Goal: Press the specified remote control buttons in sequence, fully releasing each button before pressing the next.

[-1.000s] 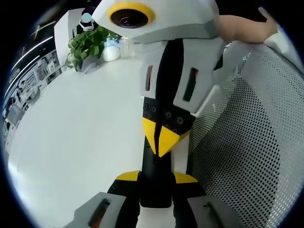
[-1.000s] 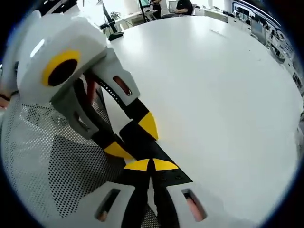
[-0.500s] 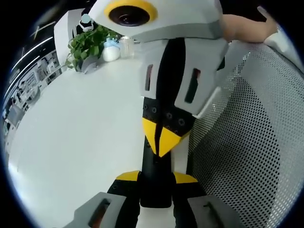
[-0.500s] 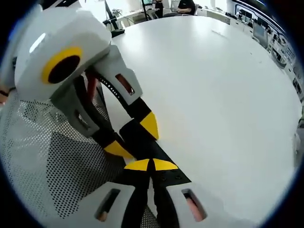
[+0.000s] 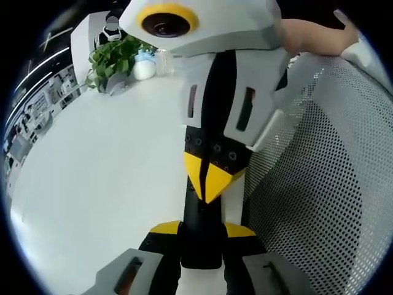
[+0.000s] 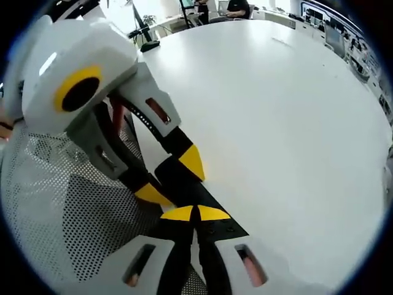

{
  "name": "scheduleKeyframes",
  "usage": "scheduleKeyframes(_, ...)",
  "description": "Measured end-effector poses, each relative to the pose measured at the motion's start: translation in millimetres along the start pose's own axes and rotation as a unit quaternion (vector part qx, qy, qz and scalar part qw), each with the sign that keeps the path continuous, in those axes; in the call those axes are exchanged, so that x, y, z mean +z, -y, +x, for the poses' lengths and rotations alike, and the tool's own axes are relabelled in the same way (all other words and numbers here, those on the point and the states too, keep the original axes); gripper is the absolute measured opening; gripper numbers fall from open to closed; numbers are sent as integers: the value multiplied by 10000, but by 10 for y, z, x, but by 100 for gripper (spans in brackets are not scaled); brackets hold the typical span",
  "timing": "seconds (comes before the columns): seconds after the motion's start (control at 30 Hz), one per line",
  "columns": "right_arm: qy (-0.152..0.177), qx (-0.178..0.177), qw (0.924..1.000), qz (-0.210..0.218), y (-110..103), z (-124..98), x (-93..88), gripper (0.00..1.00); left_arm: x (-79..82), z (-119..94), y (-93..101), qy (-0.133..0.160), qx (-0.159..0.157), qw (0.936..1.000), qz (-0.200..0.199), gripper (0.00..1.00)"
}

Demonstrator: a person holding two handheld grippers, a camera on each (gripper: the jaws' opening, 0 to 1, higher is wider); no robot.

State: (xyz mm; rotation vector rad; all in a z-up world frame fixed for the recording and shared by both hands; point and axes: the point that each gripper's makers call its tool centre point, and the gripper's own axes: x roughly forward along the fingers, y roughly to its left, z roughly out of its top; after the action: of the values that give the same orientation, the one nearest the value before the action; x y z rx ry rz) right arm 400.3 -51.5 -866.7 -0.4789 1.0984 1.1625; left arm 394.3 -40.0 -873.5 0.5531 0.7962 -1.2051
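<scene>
We see the remote (image 5: 201, 241), a slim black bar with a smooth matte face, clamped between the left gripper's (image 5: 201, 228) yellow-tipped jaws at the bottom of the left gripper view. It sticks out forward over the edge of the table (image 5: 104, 166). In the right gripper view, the same remote (image 6: 182, 187) sits between the left gripper's (image 6: 172, 177) two yellow tips, one on each long side.

The right gripper (image 5: 209, 178) comes down from the top of the left gripper view. Its jaws are pressed together into one yellow wedge, and the point is at the remote's top face. We cannot tell whether it is actually touching. In the right gripper view, the right gripper's (image 6: 196, 213) tips meet with no gap, right over the black bar. A hand (image 5: 313, 34) shows behind it.

Both grippers have grey-white plastic shells and black jaw arms with small round holes.

The table is round, white, smooth and slightly glossy. Just beside it is a chair (image 5: 319, 196) of white perforated mesh, also visible in the right gripper view (image 6: 55, 209).

At the far edge of the table, a leafy green plant (image 5: 113, 58) grows in a small grey pot (image 5: 115, 86). A rounded white jar (image 5: 144, 69) stands beside it, and we cannot tell what is in it.
</scene>
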Motion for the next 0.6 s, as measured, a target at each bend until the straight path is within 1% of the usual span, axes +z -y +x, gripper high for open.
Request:
scheduleKeyframes(0.13, -29, -31, 9999, -110, 1, 3, 1, 0, -1, 3, 0, -9, 1, 10000, 17, 25)
scheduleKeyframes(0.37, -85, -88, 9999, -120, -10, 5, 1, 0, -2, 3, -1, 0, 1, 10000, 5, 25)
scheduleKeyframes(0.6, -119, -42, 9999, -70, -26, 5, -9, 0, -4, 5, -5, -5, 2, 10000, 13, 25)
